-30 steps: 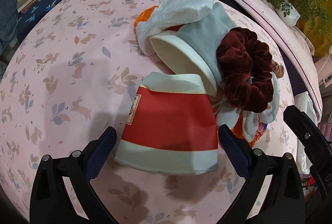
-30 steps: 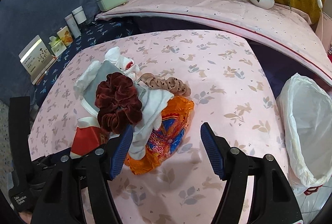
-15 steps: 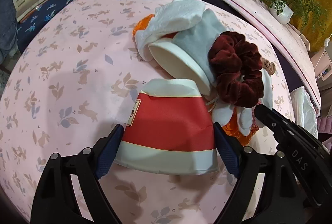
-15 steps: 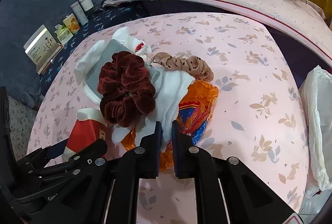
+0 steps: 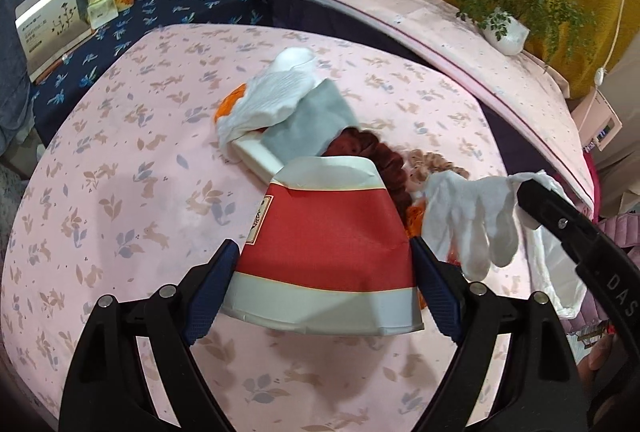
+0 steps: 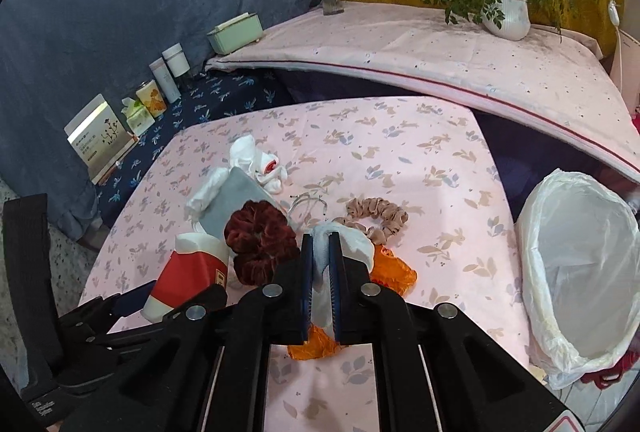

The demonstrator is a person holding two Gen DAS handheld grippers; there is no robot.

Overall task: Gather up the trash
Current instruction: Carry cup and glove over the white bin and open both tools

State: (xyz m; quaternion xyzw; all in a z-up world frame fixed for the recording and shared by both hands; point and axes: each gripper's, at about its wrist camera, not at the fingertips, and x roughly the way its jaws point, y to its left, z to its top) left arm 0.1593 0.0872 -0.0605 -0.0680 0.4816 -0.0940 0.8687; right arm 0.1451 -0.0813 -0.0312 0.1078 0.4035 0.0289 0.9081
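Note:
A crushed red and white paper cup point(image 5: 328, 220) hangs just above the pink tablecloth point(image 5: 132, 216), with my left gripper point(image 5: 322, 246) shut on its sides. My right gripper point(image 6: 320, 238) is shut on a white glove point(image 6: 352, 244). In the left wrist view the glove point(image 5: 468, 216) dangles to the right of the cup. Left on the cloth are a grey and white cup point(image 5: 304, 128), a dark red scrunchie point(image 6: 260, 236), a beige scrunchie point(image 6: 376, 216), an orange wrapper point(image 6: 392, 268) and a second white glove point(image 5: 272, 96).
A bin lined with a white bag point(image 6: 580, 264) stands off the table's right edge. Boxes and bottles point(image 6: 160, 88) line the dark blue cloth at the back left. A raised pink shelf point(image 6: 440, 48) behind the table carries a potted plant point(image 6: 506, 16) and a vase.
The left gripper closed on the red cup and lifted it off the cloth. The right gripper shut on the white glove and pulled it up out of the pile.

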